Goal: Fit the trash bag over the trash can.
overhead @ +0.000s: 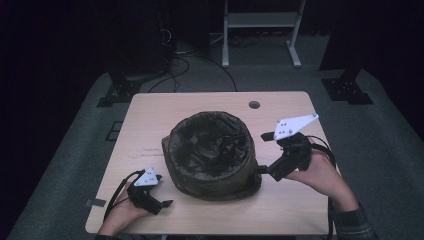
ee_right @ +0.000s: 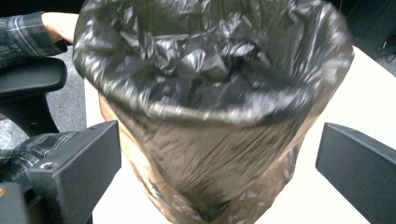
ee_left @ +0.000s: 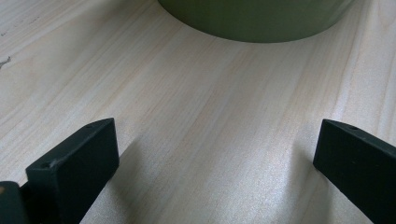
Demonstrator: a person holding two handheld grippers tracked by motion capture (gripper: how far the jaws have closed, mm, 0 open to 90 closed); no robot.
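Note:
A round olive-brown bin (overhead: 215, 182) lined with a crumpled black bag (overhead: 210, 145) stands in the middle of the wooden table (overhead: 150, 115). My left gripper (overhead: 161, 205) rests low near the table's front left, jaws wide open, a short way from the bin's base. In the left gripper view, the left gripper (ee_left: 217, 135) holds nothing, with the bin's wall (ee_left: 257, 18) ahead. My right gripper (overhead: 264, 152) is open at the bin's right side. In the right gripper view, the right gripper (ee_right: 219, 135) faces the bag (ee_right: 210, 70) folded over the rim; nothing is gripped.
A round hole (overhead: 254, 105) sits near the table's far edge. A white stand (overhead: 260, 20) and cables lie on the floor behind. A black chair armrest (ee_right: 28, 79) and a plaid sleeve (ee_right: 23, 32) lie beyond the bin.

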